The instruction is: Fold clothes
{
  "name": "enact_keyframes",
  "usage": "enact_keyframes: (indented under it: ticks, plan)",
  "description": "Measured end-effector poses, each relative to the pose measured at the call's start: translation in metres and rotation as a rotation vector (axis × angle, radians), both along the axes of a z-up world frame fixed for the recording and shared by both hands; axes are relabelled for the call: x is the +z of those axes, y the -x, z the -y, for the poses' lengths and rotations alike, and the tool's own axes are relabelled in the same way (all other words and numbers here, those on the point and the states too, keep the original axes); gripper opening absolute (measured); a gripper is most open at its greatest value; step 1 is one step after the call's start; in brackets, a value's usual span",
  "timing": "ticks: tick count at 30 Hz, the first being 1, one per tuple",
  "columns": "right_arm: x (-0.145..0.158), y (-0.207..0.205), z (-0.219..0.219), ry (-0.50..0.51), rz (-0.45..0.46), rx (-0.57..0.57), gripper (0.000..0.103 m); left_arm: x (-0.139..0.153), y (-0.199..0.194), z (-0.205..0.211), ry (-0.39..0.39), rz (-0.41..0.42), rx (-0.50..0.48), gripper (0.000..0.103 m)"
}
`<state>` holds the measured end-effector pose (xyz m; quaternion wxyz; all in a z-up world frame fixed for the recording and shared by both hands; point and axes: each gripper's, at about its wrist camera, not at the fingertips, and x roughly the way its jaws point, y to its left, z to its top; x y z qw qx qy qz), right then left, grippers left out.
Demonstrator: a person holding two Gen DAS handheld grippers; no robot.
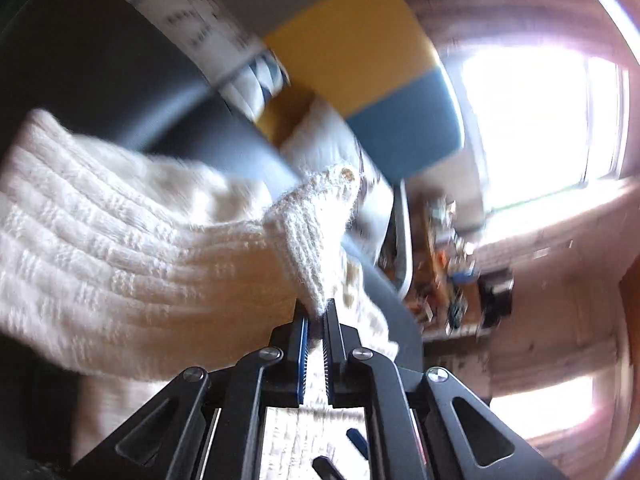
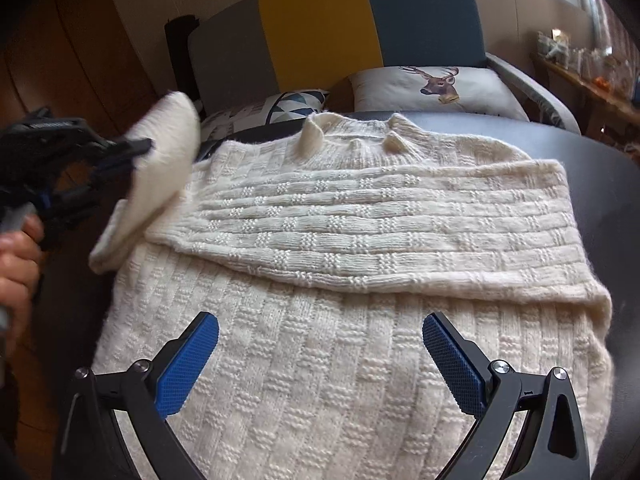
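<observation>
Sprawling cream basket-knit sweater [image 2: 340, 360], sleeve folded across

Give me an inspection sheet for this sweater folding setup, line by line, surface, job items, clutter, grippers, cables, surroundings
Surface: dark round table, mostly covered by the garment.
Job's things: cream knit sweater lying flat, collar away from the camera; one sleeve folded across the chest; the other sleeve's cuff lifted off the table.
Clutter: nothing seen on the table besides the sweater.
Grippers: left gripper shut on the cuff, held by a hand; right gripper open, above the sweater's lower body.
Cables: nothing seen.
Surroundings: sofa with grey, yellow and teal back panels, deer cushion, geometric cushion, bright window, cluttered shelf, too blurred to itemise.
</observation>
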<state>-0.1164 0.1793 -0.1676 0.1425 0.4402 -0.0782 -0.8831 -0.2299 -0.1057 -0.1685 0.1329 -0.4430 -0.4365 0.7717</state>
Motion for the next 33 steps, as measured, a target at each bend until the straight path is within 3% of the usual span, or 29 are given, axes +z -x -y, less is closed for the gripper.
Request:
enact_keyframes:
  ticks: [7,10,15,17,18,19,20,26,29,32,33]
  plan:
    - [0.008,0.01,-0.023,0.196,0.016,-0.046,0.103,-0.023,0.009,-0.064,0.118,0.073,-0.123,0.005]
    - [0.011,0.029,-0.027,0.427,0.043,-0.02,0.103,-0.036,0.021,-0.072,0.132,0.089,-0.167,0.013]
    - [-0.004,0.069,-0.025,0.754,0.101,-0.049,0.102,-0.026,0.004,-0.054,0.04,0.048,-0.176,0.017]
    - [-0.018,0.081,-0.019,0.837,0.147,-0.065,0.088,-0.019,-0.009,-0.035,-0.003,0.021,-0.148,0.019]
    - [-0.024,0.085,-0.015,0.864,0.165,-0.073,0.071,-0.016,-0.017,-0.024,-0.02,0.011,-0.13,0.019]
    - [-0.028,0.089,-0.011,0.86,0.18,-0.085,0.056,-0.015,-0.026,-0.013,-0.036,0.005,-0.108,0.019]
    - [-0.031,0.091,-0.006,0.857,0.195,-0.096,0.054,-0.015,-0.036,-0.003,-0.048,0.002,-0.088,0.019]
    - [-0.052,0.1,0.013,0.859,0.246,-0.182,0.054,-0.035,-0.079,0.048,-0.072,0.019,0.011,0.02]
    - [-0.055,0.105,0.021,0.838,0.23,-0.224,0.054,-0.053,-0.092,0.065,-0.119,0.044,0.043,0.02]
    - [-0.047,0.109,0.04,0.729,0.19,-0.183,0.068,-0.067,-0.096,0.076,-0.195,0.041,0.088,0.02]
    - [-0.043,0.11,0.048,0.685,0.177,-0.145,0.078,-0.071,-0.098,0.08,-0.217,0.044,0.101,0.02]
